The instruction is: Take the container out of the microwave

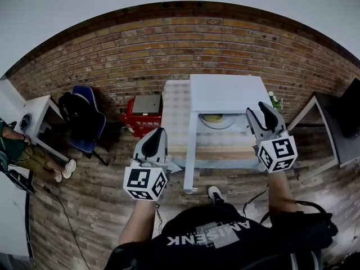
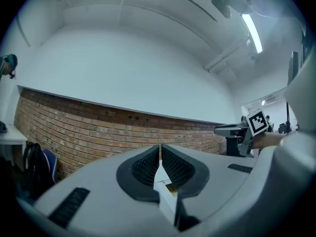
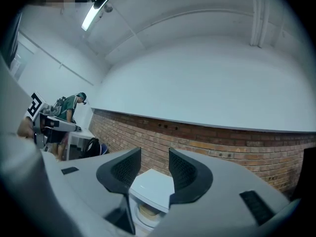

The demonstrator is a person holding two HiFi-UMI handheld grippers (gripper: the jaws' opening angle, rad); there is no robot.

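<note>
The microwave door [image 1: 191,156] stands swung out, we judge, to open the way in, and our right gripper [image 1: 261,112] is spread wide and empty to span the container [image 1: 214,118]. That container sits inside the microwave [image 1: 225,91], at the right gripper's nine o'clock in the head view, untouched. Our left gripper [image 1: 158,133], jaws nearly together, hangs at the door's nine o'clock.

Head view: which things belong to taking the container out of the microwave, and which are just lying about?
Job: microwave, its open door, container inside, left gripper, right gripper.
Lying about: red box, blue chair, backpack, white desk.
</note>
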